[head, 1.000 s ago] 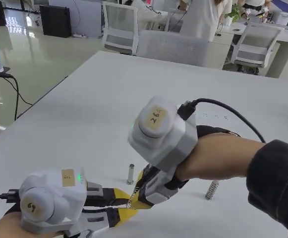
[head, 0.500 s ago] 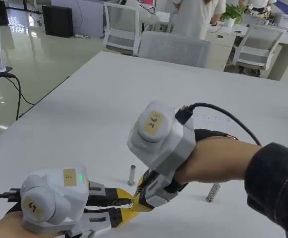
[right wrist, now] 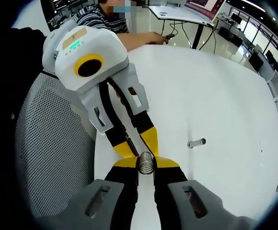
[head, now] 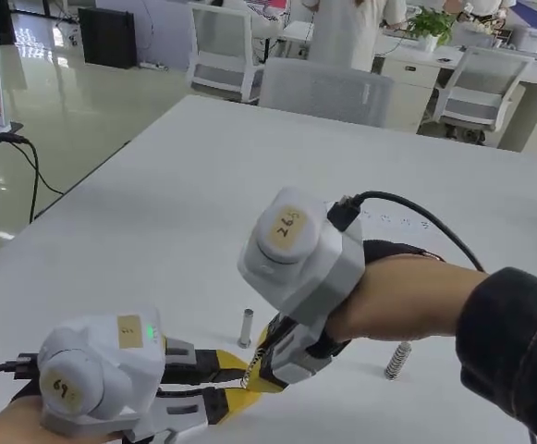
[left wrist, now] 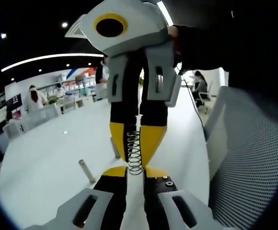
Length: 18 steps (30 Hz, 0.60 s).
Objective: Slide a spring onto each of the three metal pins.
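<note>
My two grippers meet tip to tip low over the white table (head: 157, 213). The right gripper (right wrist: 147, 165) is shut on a small steel spring (right wrist: 146, 162), seen end-on between its yellow tips. The left gripper (left wrist: 135, 171) faces it, jaws shut at the spring's (left wrist: 135, 153) other end, apparently on a thin metal pin that is mostly hidden inside the coils. In the head view the spring (head: 251, 367) bridges the left gripper (head: 236, 381) and the right gripper (head: 261, 370). Just behind them a metal pin (head: 246, 326) stands upright on the table. Another spring (head: 396, 359) lies to the right.
The standing pin (left wrist: 87, 171) is close to the left of the grippers. A black cable (head: 416, 217) arches from the right gripper over the sleeve. Grey office chairs (head: 323, 88) line the table's far edge, with people beyond them.
The grippers stay tip to tip with the spring between them. The right gripper has sunk a little in the picture; the view has tilted slightly.
</note>
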Each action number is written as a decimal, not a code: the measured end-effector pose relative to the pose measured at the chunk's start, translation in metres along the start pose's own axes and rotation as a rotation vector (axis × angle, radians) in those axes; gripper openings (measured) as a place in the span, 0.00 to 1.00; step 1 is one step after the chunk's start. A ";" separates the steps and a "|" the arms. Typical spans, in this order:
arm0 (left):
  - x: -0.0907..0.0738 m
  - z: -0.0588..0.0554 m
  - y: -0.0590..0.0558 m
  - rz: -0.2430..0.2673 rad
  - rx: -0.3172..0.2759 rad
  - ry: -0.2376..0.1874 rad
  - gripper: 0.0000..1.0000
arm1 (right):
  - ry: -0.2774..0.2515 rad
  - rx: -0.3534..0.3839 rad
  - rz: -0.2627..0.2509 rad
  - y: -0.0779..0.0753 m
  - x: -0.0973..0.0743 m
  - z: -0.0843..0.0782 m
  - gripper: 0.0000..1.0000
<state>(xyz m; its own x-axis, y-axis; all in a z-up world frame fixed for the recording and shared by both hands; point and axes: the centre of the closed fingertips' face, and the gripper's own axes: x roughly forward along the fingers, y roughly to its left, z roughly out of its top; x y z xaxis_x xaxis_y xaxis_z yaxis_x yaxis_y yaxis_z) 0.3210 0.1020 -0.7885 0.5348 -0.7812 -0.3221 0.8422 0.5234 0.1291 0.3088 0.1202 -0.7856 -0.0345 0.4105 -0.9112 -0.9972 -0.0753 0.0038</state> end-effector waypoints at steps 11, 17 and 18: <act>-0.006 -0.011 0.010 0.042 -0.050 0.014 0.19 | -0.009 0.017 -0.021 -0.011 -0.007 -0.001 0.09; -0.008 -0.014 0.013 0.060 -0.061 0.021 0.28 | -0.012 0.021 -0.029 -0.015 -0.010 -0.001 0.09; -0.008 -0.015 0.014 0.062 -0.062 0.023 0.30 | -0.012 0.021 -0.029 -0.015 -0.010 -0.001 0.09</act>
<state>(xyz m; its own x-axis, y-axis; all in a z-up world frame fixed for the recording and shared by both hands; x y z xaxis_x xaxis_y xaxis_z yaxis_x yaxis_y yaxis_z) 0.3271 0.1208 -0.7978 0.5837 -0.7388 -0.3368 0.8013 0.5912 0.0919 0.3244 0.1165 -0.7767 -0.0060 0.4229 -0.9062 -0.9989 -0.0445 -0.0141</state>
